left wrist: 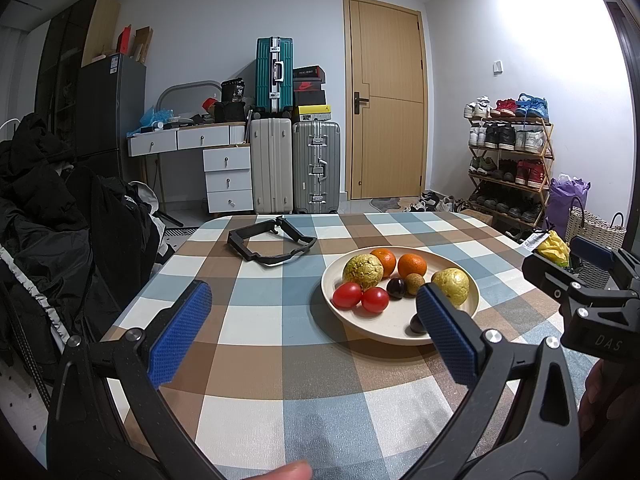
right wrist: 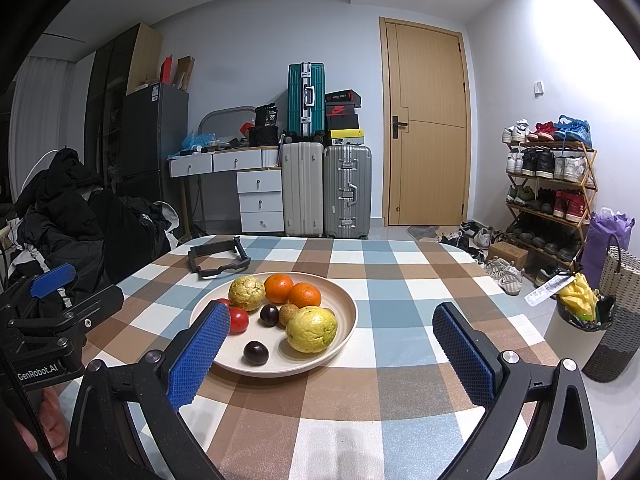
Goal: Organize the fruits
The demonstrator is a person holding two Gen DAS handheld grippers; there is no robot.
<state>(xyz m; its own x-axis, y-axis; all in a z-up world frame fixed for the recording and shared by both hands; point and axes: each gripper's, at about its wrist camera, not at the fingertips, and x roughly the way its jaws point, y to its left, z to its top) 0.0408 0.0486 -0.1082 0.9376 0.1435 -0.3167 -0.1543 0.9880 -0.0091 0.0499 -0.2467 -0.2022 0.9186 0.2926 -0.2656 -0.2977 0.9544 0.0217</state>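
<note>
A cream plate (left wrist: 352, 322) (right wrist: 348, 332) sits on the checked tablecloth and holds mixed fruit. On it are two lumpy yellow-green fruits (right wrist: 312, 329) (right wrist: 247, 293), two oranges (right wrist: 279, 288) (right wrist: 305, 295), two tomatoes (left wrist: 346, 295) (left wrist: 375, 300), two dark plums (right wrist: 269, 315) (right wrist: 255, 352) and a small brown fruit (right wrist: 288, 314). My left gripper (left wrist: 314, 288) is open just short of the plate's near-left rim and holds nothing. My right gripper (right wrist: 331, 307) is open in front of the plate, also holding nothing. One plum is half hidden behind a finger in the left wrist view.
A black strap-like frame (left wrist: 272, 244) lies on the table beyond the plate. Dark coats (left wrist: 60, 220) pile up at the table's left side. To the right, on the floor, stand a bin with yellow rubbish (right wrist: 580, 320) and a woven basket (right wrist: 616, 312).
</note>
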